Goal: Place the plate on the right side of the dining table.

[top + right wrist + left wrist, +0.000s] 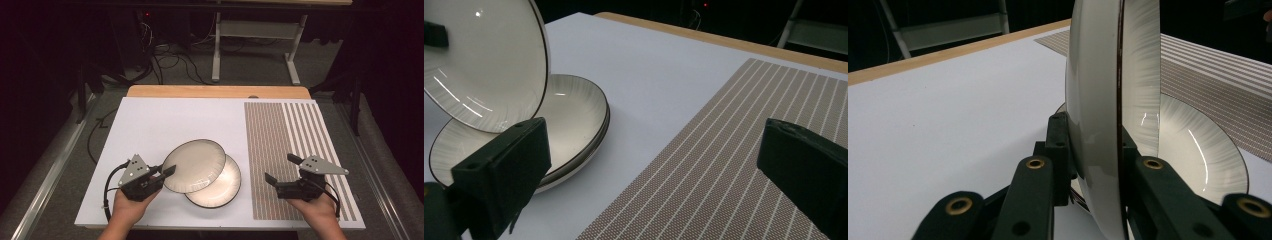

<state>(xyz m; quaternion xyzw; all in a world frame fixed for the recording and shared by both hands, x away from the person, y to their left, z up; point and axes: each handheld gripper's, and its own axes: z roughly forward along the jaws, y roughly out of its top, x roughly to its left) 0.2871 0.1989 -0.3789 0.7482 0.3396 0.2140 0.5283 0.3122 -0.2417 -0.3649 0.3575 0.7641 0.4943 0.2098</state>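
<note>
the left claw [167,171] is clenched on the near-left rim of the top plate [195,165], tilted up over the lower plates [222,187] (stacked). the right claw [282,170], released and empty, hangs right of the plates over the striped mat [295,145]. white surface [165,125], dark room beyond

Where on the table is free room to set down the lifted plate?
The striped mat is bare, and so is the white sheet behind the stacked plates. It is crowded near the front, where the lifted plate overlaps the stack.
</note>
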